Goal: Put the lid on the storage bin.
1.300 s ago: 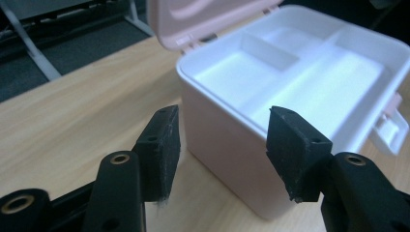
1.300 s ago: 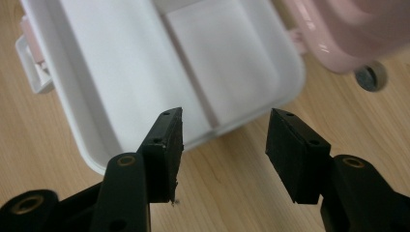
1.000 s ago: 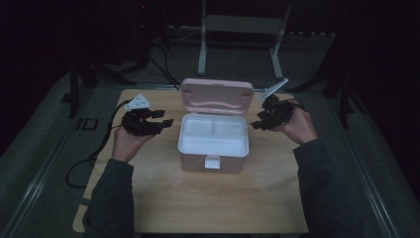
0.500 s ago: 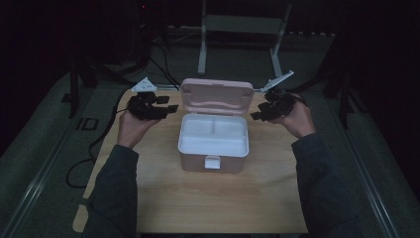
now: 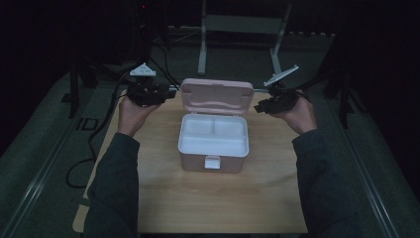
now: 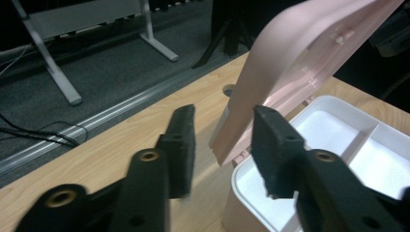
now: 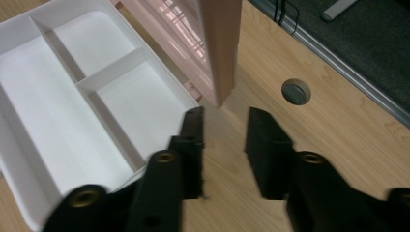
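A pink box [image 5: 213, 161] stands mid-table with its lid [image 5: 216, 95] raised and a white divided tray [image 5: 214, 134] inside. My left gripper [image 5: 166, 93] hovers at the lid's left edge and my right gripper [image 5: 258, 106] at its right edge. In the left gripper view the jaws [image 6: 223, 116] have just been closing. The lid's side edge [image 6: 300, 63] rises beyond the gap, with no pad pressing on it. In the right gripper view the jaws [image 7: 226, 115] have also just been closing. They sit just short of the lid's corner [image 7: 220, 48], beside the tray [image 7: 72, 96], and grip nothing.
The wooden table [image 5: 218, 198] has a round cable hole [image 7: 295, 92] near its back edge behind the box. A metal stand [image 5: 204, 44] stands on the dark floor beyond. Cables [image 5: 94, 139] trail off the table's left side.
My left hand has risen and moved back and inward, from beside the box to the lid's left edge. The right hand has stayed near the lid's right edge.
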A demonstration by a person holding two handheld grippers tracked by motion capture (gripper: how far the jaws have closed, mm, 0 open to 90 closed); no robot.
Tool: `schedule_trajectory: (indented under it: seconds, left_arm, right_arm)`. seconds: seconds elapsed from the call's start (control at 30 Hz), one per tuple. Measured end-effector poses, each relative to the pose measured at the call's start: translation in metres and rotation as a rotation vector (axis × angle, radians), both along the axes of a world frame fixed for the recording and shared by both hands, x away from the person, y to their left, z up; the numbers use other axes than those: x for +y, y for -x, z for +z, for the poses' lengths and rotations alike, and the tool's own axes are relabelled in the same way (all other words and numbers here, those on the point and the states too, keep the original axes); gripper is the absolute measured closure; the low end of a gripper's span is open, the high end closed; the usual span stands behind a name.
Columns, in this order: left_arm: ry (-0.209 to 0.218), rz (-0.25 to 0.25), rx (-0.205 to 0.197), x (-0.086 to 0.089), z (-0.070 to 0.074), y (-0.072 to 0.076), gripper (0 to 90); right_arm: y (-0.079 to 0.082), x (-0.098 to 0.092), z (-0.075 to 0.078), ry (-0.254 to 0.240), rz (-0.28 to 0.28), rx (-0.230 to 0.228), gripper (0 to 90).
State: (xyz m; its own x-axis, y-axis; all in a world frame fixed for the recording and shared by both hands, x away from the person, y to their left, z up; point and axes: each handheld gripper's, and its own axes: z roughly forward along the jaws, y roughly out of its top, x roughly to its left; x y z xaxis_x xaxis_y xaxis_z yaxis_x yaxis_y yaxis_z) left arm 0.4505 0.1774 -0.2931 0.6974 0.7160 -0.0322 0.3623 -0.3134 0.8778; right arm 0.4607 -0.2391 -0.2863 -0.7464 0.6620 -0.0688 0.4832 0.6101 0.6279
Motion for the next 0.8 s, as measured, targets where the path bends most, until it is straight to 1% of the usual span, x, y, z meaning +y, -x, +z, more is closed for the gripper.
schedule_trajectory:
  seconds: [0.03,0.07,0.1,0.13,0.17,0.2,0.23,0.27,0.3,0.33,0.37,0.4,0.43,0.47,0.5,0.53,0.57,0.6,0.63,0.67,0.73,0.77,0.8]
  left_arm:
    - [0.004,-0.001,0.003,-0.001,0.001,-0.001,65.6]
    - [-0.002,0.003,0.003,-0.003,0.002,-0.003,67.2]
    - [-0.002,0.003,0.003,-0.003,0.002,-0.003,68.8]
    - [-0.006,0.002,0.003,-0.004,0.003,-0.004,71.2]
    - [-0.007,0.002,0.004,-0.005,0.003,-0.005,71.2]
    - [-0.017,-0.002,0.004,-0.007,0.004,-0.007,75.3]
    - [-0.019,-0.005,0.002,-0.008,0.004,-0.007,76.8]
    - [-0.022,-0.008,0.0,-0.009,0.004,-0.008,78.8]
    - [-0.03,-0.01,-0.003,-0.01,0.005,-0.009,78.8]
    - [-0.035,-0.01,-0.004,-0.012,0.004,-0.01,83.0]
    - [-0.035,-0.01,-0.004,-0.012,0.004,-0.01,84.3]
    - [-0.038,-0.004,-0.003,-0.013,0.004,-0.011,84.3]
    - [-0.04,0.0,0.0,-0.013,0.003,-0.012,87.5]
    - [-0.04,0.0,0.0,-0.013,0.003,-0.012,88.5]
    - [-0.042,0.0,0.006,-0.014,0.002,-0.012,89.3]
    - [-0.047,-0.005,0.009,-0.015,0.002,-0.013,89.3]
    - [-0.048,-0.007,0.009,-0.015,0.002,-0.013,89.3]
    - [-0.044,-0.008,0.012,-0.016,0.001,-0.013,89.4]
    - [-0.044,-0.008,0.012,-0.016,0.001,-0.013,89.4]
    - [-0.041,-0.007,0.013,-0.017,0.0,-0.014,89.4]
    - [-0.04,-0.009,0.015,-0.018,0.0,-0.014,89.4]
    - [-0.031,-0.013,0.016,-0.02,0.0,-0.014,89.4]
    - [-0.029,-0.019,0.015,-0.021,-0.001,-0.014,89.4]
  right_arm:
    - [0.0,0.002,0.0,0.009,0.001,0.002,78.9]
    - [0.0,0.003,0.0,0.013,-0.001,-0.001,80.6]
    - [0.0,0.003,0.0,0.013,-0.001,-0.001,80.6]
    - [0.0,0.005,0.001,0.021,-0.004,-0.004,82.8]
    - [0.0,0.005,0.001,0.021,-0.004,-0.004,82.8]
    - [0.0,0.008,0.001,0.028,-0.007,-0.013,83.9]
    - [-0.001,0.008,0.001,0.031,-0.005,-0.022,84.7]
    - [-0.001,0.009,0.001,0.031,-0.006,-0.026,85.0]
    - [-0.001,0.009,0.001,0.031,-0.006,-0.026,85.0]
    - [-0.003,0.009,0.001,0.024,-0.017,-0.031,85.3]
    - [-0.003,0.009,0.001,0.024,-0.017,-0.031,85.3]
    - [-0.003,0.009,0.002,0.02,-0.022,-0.036,85.9]
    - [-0.004,0.009,0.004,-0.002,-0.042,-0.05,86.0]
    - [-0.004,0.009,0.004,-0.002,-0.042,-0.05,86.0]
    - [-0.004,0.008,0.006,-0.019,-0.058,-0.06,85.8]
    - [-0.004,0.008,0.006,-0.019,-0.058,-0.06,85.8]
    - [-0.004,0.008,0.007,-0.029,-0.065,-0.069,85.8]
    - [-0.004,0.007,0.009,-0.053,-0.073,-0.082,85.7]
    - [-0.004,0.007,0.009,-0.053,-0.073,-0.082,85.7]
    - [-0.004,0.006,0.012,-0.071,-0.091,-0.092,85.7]
    - [-0.005,0.006,0.012,-0.074,-0.093,-0.093,85.7]
    - [-0.006,0.007,0.013,-0.088,-0.105,-0.094,86.2]
    - [-0.007,0.008,0.013,-0.089,-0.104,-0.096,86.2]
